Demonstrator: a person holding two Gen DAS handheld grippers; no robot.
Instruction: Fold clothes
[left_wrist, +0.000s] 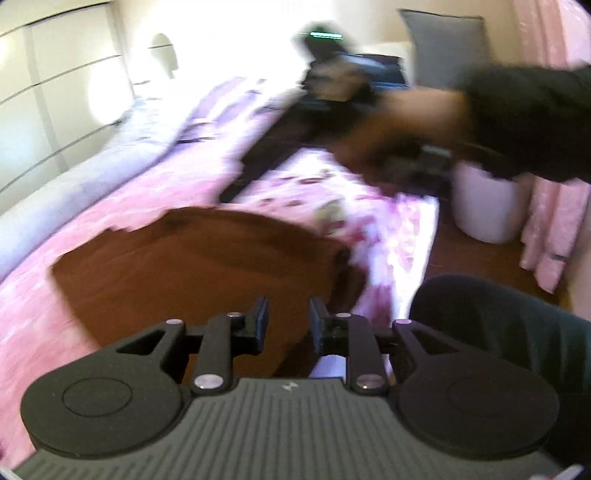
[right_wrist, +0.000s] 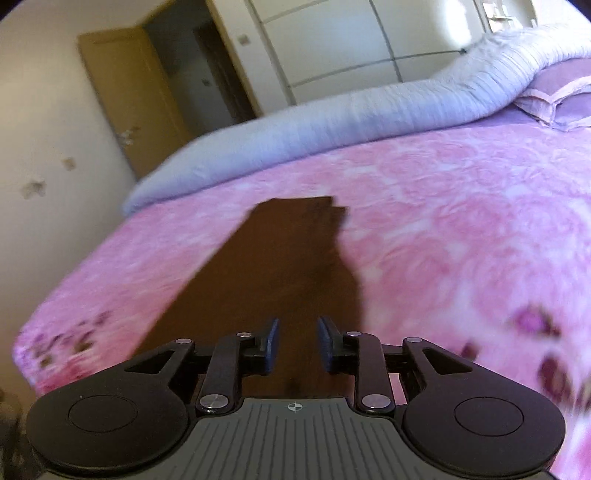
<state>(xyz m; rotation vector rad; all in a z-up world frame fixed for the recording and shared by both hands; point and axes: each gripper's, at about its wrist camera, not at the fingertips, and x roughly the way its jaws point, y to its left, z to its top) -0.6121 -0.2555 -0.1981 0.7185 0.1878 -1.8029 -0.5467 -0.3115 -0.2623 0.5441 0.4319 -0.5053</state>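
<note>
A brown garment (left_wrist: 192, 273) lies folded flat on the pink floral blanket (left_wrist: 55, 306) of a bed. My left gripper (left_wrist: 288, 321) hovers just over its near edge, jaws a little apart with nothing between them. In the right wrist view the same brown garment (right_wrist: 280, 266) stretches away as a long strip across the pink blanket (right_wrist: 461, 221). My right gripper (right_wrist: 298, 343) stands above its near end, also slightly open and empty. A blurred hand in a dark sleeve (left_wrist: 406, 144) crosses the upper right of the left wrist view.
A rolled grey-white duvet (right_wrist: 332, 122) lines the bed's far side, with a lilac pillow (right_wrist: 554, 103) beside it. Something dark and long (left_wrist: 266, 144) lies further up the bed. A white round bin (left_wrist: 484, 206), pink curtain (left_wrist: 546, 229) and the person's dark-clad leg (left_wrist: 498, 321) are at the right.
</note>
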